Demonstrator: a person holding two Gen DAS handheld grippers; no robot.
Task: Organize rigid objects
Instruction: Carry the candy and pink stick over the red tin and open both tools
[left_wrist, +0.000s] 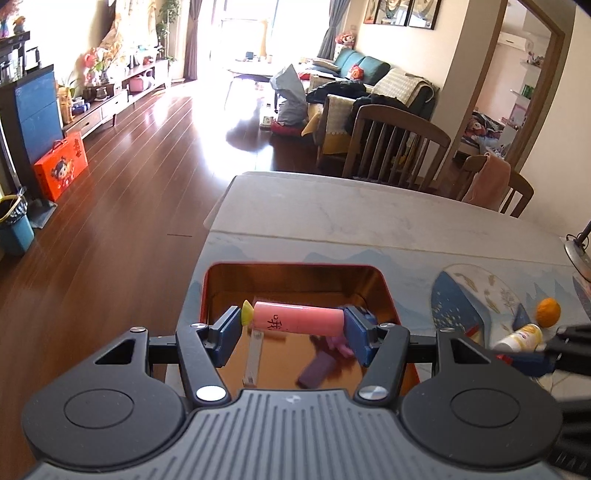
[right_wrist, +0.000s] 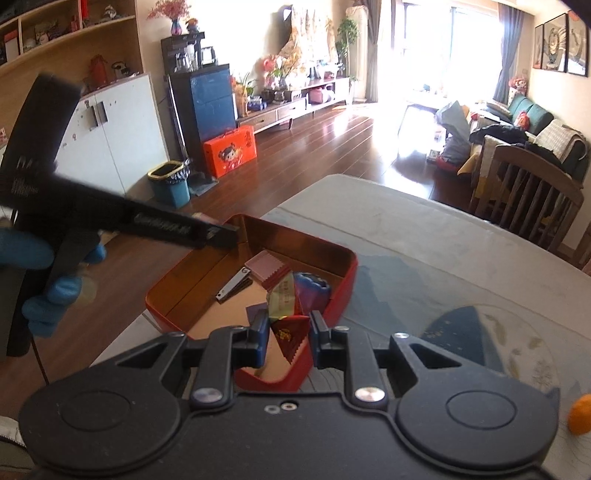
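Past your tongs the dark wood floor (left_wrist: 140, 155) glares under bright windows (right_wrist: 436, 40) — a teal sofa (left_wrist: 354, 66) and wooden chairs (left_wrist: 391, 144) stand to their right, a low cabinet (right_wrist: 295, 107) and an orange box (right_wrist: 229, 149) to their left.

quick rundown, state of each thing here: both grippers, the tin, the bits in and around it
left hand-held gripper: shut on pink tube, above the tin
pink tube: held crosswise, off the tin floor
right hand-held gripper: shut on red packet
red packet: pinched over the tin's near edge
red tin: open, no lid on
nail clipper: lying flat in tin
orange: loose on the table
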